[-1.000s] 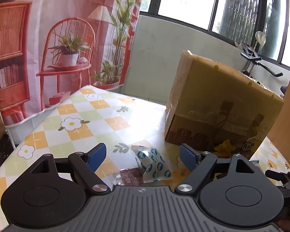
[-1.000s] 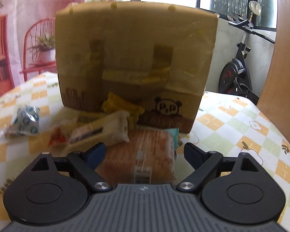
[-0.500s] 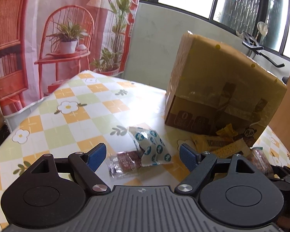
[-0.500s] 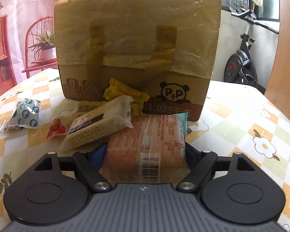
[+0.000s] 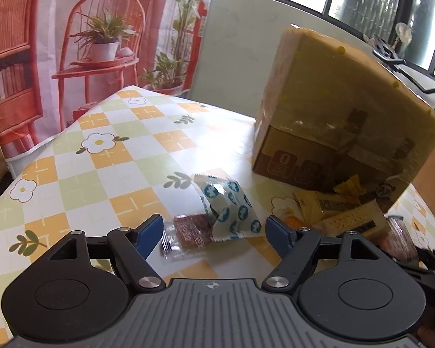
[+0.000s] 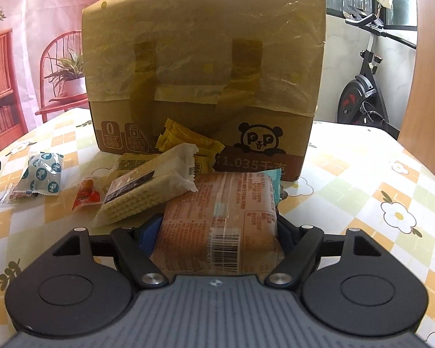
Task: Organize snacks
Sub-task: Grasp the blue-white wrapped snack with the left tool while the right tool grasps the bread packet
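The right claw [image 6: 217,232] pinches a soft, pillow-shaped brown packet [image 6: 220,220] from both sides, its blue-padded fingers pressed into the crinkly film; the packet carries a barcode and small print too fine to read, and a teal-edged wrapper [image 6: 274,182] peeks from behind it. Leaning on its upper left corner is a clear-and-white wafer pack [image 6: 150,187] with ridged pale biscuits showing through and a dark label strip. Behind that lie yellow foil packets [image 6: 185,142] with serrated ends, and to the left a small red-orange candy wrapper [image 6: 87,195]. All of them crowd against the foot of a tall cardboard box [image 6: 206,66] wrapped in glossy tape, printed with a panda face, the letters "P P", "1.035" followed by characters, and a "0" icon. The left claw [image 5: 214,233] is spread wide, its blue fingers on either side of two snacks on the counter [image 5: 101,156]: a white packet [image 5: 229,207] with teal round motifs and crimped edges, overlapping a flat clear sachet [image 5: 188,236] holding a reddish-brown slab with printed writing that cannot be read. The counter is covered in a shiny oilcloth of orange, green and white checks with daisies and leaf sprigs.
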Demonstrator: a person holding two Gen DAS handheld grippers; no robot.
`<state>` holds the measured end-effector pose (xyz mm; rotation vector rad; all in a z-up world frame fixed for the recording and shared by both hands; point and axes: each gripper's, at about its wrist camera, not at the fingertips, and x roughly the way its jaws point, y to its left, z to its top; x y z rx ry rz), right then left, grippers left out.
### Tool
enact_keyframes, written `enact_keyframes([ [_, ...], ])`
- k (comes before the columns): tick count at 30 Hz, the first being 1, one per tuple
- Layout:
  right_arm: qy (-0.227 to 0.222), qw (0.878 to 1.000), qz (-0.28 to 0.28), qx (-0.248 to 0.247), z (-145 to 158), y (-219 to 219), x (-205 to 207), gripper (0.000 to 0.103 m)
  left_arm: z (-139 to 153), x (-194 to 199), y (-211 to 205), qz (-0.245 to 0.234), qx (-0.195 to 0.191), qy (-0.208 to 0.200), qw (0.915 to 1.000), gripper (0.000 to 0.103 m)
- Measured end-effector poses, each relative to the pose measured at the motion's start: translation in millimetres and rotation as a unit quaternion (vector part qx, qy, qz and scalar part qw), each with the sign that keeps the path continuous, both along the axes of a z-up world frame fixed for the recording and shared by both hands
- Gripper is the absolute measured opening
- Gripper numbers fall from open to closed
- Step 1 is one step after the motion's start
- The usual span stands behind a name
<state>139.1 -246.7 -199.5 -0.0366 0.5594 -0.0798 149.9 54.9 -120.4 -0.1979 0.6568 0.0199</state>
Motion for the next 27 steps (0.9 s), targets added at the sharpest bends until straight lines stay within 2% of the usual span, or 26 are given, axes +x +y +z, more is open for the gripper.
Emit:
enact_keyframes([
  [2,0.000,1.000,0.000,0.000,0,0,0,0.078,1,6,1,-0.004,-0.006,-0.001,1.0000,0.074],
  [6,0.000,1.000,0.000,0.000,0,0,0,0.078,-1,24,3,-0.007,-0.018,-0.013,0.9997,0.071],
  [7,-0.001,1.000,0.001,0.000,0,0,0,0.078,-3,29,4,-0.007,-0.023,-0.014,0.9996,0.067],
  [12,-0.001,1.000,0.002,0.002,0,0,0,0.078,-16,55,3,0.002,-0.020,0.013,0.9997,0.057],
  [16,-0.001,1.000,0.006,0.003,0,-1,-1,0.078,-24,63,-1,-0.005,-0.013,0.024,0.9996,0.057],
  [21,-0.001,1.000,0.009,0.000,0,0,0,0.078,-35,71,-5,-0.018,-0.023,0.047,0.9985,0.057],
  [27,-0.001,1.000,0.010,0.001,0,0,1,0.078,-39,72,-7,-0.015,-0.017,0.038,0.9990,0.056],
])
